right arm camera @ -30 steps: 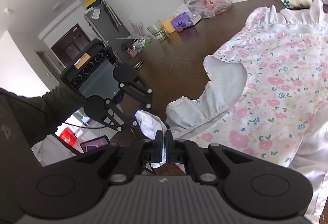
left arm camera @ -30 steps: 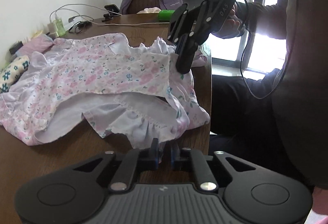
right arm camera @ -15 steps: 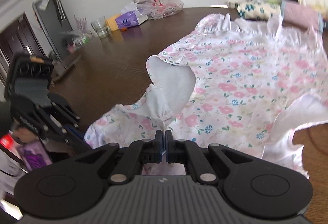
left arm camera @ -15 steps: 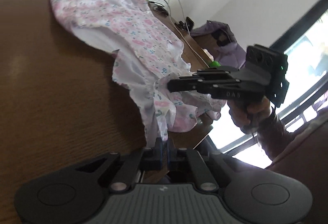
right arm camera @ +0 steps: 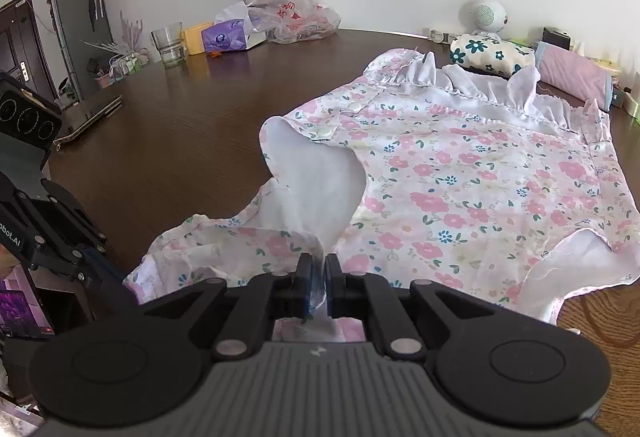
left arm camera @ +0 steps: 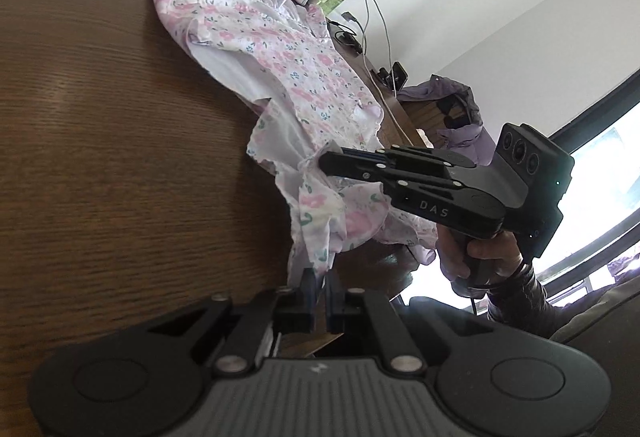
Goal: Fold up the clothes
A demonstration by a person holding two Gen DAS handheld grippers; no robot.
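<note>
Right wrist view has the floral garment (right arm camera: 460,173) spread over the brown table (right arm camera: 168,141), its near edge drooping off the table's near rim. Right gripper (right arm camera: 316,273) pinches a thin fold there; left gripper (left arm camera: 318,283) pinches the hanging frill, fingers clamped on cloth. It looks light, limp and slippery, so hems and seams seem the best holds

Daylight from window (left arm camera: 608,173), blown out white. Table (right arm camera: 168,141) shows soft sheen. Fisheye bends edges, corners vignetted black. Far clutter in left wrist view slightly blurred; right view sharp.
</note>
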